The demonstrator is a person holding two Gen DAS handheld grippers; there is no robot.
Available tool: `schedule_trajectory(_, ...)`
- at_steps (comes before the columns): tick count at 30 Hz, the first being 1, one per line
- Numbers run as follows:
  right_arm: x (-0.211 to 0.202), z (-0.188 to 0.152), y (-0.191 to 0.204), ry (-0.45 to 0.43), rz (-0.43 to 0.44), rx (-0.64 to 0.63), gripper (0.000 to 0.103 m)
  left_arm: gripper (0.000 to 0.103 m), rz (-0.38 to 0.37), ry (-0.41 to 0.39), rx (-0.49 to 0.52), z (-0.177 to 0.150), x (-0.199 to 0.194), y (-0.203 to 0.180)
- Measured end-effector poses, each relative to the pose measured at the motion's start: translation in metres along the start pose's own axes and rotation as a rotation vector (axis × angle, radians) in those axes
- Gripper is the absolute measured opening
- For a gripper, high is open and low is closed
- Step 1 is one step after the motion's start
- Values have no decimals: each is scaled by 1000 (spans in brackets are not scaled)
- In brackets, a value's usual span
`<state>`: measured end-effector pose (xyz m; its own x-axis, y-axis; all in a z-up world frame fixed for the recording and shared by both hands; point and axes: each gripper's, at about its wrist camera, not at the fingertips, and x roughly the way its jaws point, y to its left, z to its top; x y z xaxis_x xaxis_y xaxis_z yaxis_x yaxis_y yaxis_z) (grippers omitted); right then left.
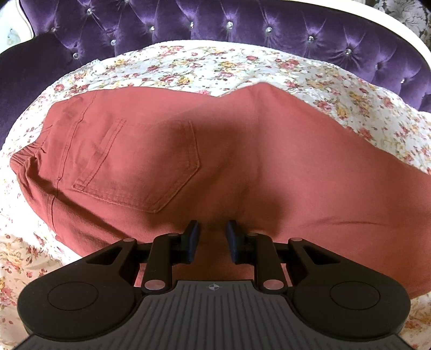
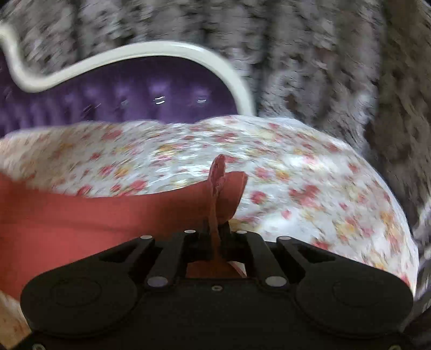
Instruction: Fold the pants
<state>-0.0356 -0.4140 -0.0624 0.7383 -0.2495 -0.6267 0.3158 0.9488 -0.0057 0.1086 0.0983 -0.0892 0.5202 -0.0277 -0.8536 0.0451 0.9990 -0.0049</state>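
Rust pants (image 1: 215,161) on bed — right gripper (image 2: 215,237) pinches hem, left gripper (image 1: 212,237) nips fabric, jaws narrowly apart; thin hold may slip.

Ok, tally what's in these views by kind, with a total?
Garments: 1, the rust-red cotton pants
Bedding: 1, the white floral bedspread
Furniture: 1, the purple tufted velvet headboard
Grippers: 2, left gripper, right gripper
Total: 5

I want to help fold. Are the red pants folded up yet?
Not yet. The pants lie spread long across the floral bedspread.
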Motion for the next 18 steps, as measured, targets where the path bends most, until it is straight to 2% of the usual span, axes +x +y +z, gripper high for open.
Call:
schedule_trajectory(2,12,-7,-16,81,32,110,8,23,2,-12,8,-2,-1,-1)
schedule_trajectory(3,18,-12,-16,110,27,106,8,23,4,-15,15,-2,-1,-2)
schedule_trajectory(6,22,-19,-3,110,-16,16,8,23,10,-13,52,-2,-3,-5)
schedule_trajectory(11,23,-16,0,132,-46,22,10,23,15,5,103,-7,-7,-6)
schedule_trajectory(13,23,-16,5,137,-63,-1,11,23,-3,29,95,1,-10,-4)
schedule_trajectory(18,26,-12,13,147,-97,-52,18,23,-66,-39,55,44,-13,-6)
